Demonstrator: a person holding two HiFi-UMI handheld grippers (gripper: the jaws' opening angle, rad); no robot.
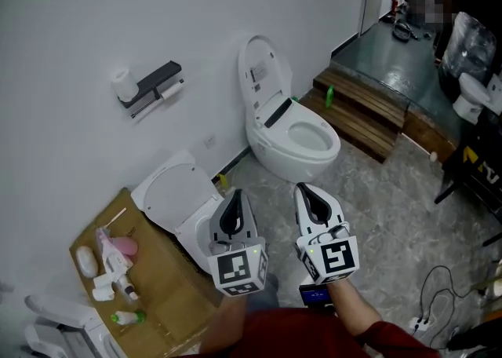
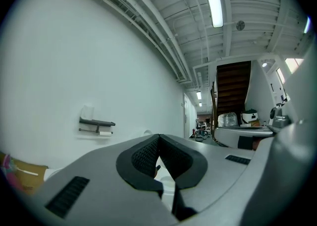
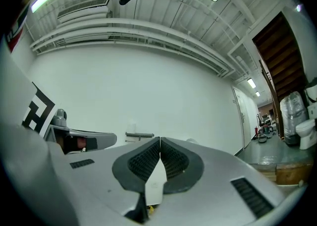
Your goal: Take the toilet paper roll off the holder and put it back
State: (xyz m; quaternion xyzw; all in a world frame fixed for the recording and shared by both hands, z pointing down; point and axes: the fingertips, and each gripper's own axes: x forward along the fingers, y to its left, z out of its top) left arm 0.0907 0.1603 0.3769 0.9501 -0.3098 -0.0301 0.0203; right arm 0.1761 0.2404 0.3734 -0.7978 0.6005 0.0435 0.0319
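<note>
I see a white wall [image 1: 70, 19] meeting a grey mottled floor [image 1: 392, 215]; a wooden step [image 1: 361, 113] sits at the far corner; a white toilet [image 1: 290, 133] stands against the wall with its lid raised, and a second white toilet [image 1: 180, 199] stands nearer, partly behind my left gripper; a dark holder [image 1: 157, 82] is fixed to the wall, well apart from both grippers; the toilet paper roll [image 1: 171, 91] hangs on the bar under it, and another white roll [image 1: 121, 80] stands on its top at the far end

A cardboard box [image 1: 161, 270] at lower left carries a pink item [image 1: 121, 248] and several small white bottles [image 1: 100, 282]

Left gripper [image 1: 234, 198]: jaws closed tip to tip, nothing between them; right gripper [image 1: 306, 191]: jaws closed, pads pressed together, holding nothing; both are held side by side above the floor, pointing toward the wall
</note>
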